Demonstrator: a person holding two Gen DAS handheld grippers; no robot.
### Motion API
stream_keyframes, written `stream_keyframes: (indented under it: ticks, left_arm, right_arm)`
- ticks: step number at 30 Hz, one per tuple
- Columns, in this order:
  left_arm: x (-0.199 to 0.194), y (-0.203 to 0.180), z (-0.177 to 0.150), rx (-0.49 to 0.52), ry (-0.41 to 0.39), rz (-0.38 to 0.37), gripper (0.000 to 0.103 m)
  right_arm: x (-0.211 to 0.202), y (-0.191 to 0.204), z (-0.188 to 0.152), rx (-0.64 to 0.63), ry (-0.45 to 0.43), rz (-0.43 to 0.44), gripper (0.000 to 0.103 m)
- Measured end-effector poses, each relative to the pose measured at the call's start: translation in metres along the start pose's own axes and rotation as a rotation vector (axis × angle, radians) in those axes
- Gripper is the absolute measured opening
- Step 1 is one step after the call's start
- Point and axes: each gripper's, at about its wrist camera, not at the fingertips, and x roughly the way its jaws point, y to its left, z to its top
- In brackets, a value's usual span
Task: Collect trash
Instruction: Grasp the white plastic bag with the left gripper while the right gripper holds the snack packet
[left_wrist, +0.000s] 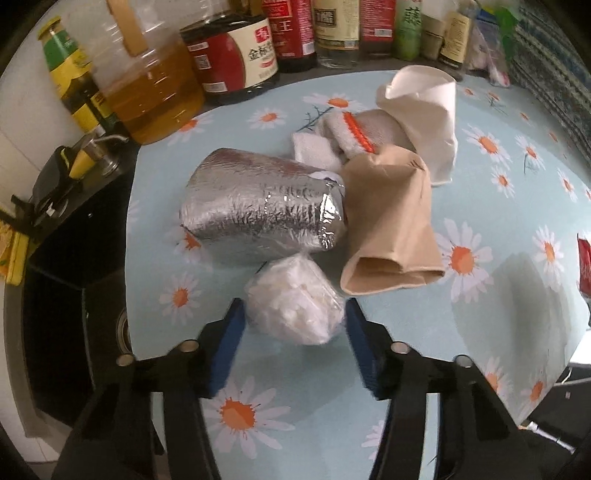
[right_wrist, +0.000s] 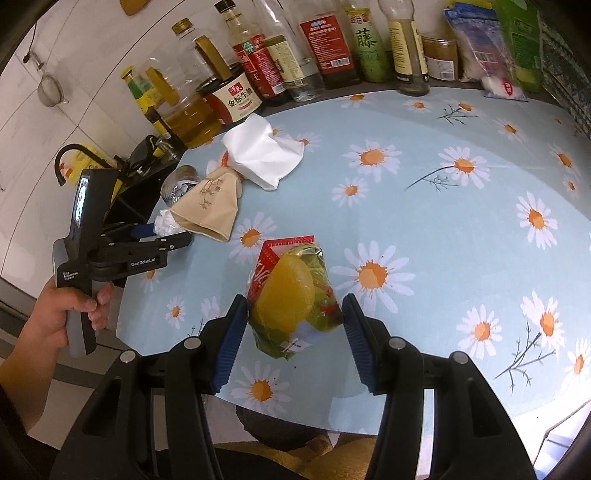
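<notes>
Item: clear bag of white scraps (left_wrist: 293, 300), lying on the daisy-print bench (left_wrist: 480, 206) and pinched between the blue pads of the left claw (left_wrist: 295, 321); just beyond that claw lie a foil-wrapped bundle (left_wrist: 258, 206), a tan paper bag (left_wrist: 391, 229) and a white paper bag (left_wrist: 424, 114), with a row of bottles (left_wrist: 236, 55) farther off at the bench's back edge. Item: clear packet holding a yellow piece and green wrapping (right_wrist: 295, 295), between the pads of the right claw (right_wrist: 295, 325), which touch its sides.
</notes>
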Motion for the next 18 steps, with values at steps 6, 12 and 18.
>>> stream_keyframes:
  ticks: [6, 12, 18]
  left_arm:
    - [-0.004, 0.003, -0.004, 0.017, -0.01, -0.018, 0.052]
    - [-0.016, 0.004, -0.014, 0.012, -0.026, -0.027, 0.052]
    - [-0.034, 0.006, -0.035, -0.022, -0.046, -0.029, 0.052]
  right_arm:
    - [-0.001, 0.011, -0.002, -0.001, -0.01, -0.005, 0.053]
    - [-0.002, 0.022, -0.005, -0.014, -0.013, -0.001, 0.053]
    - [-0.006, 0.037, -0.011, -0.042, -0.019, 0.016, 0.053]
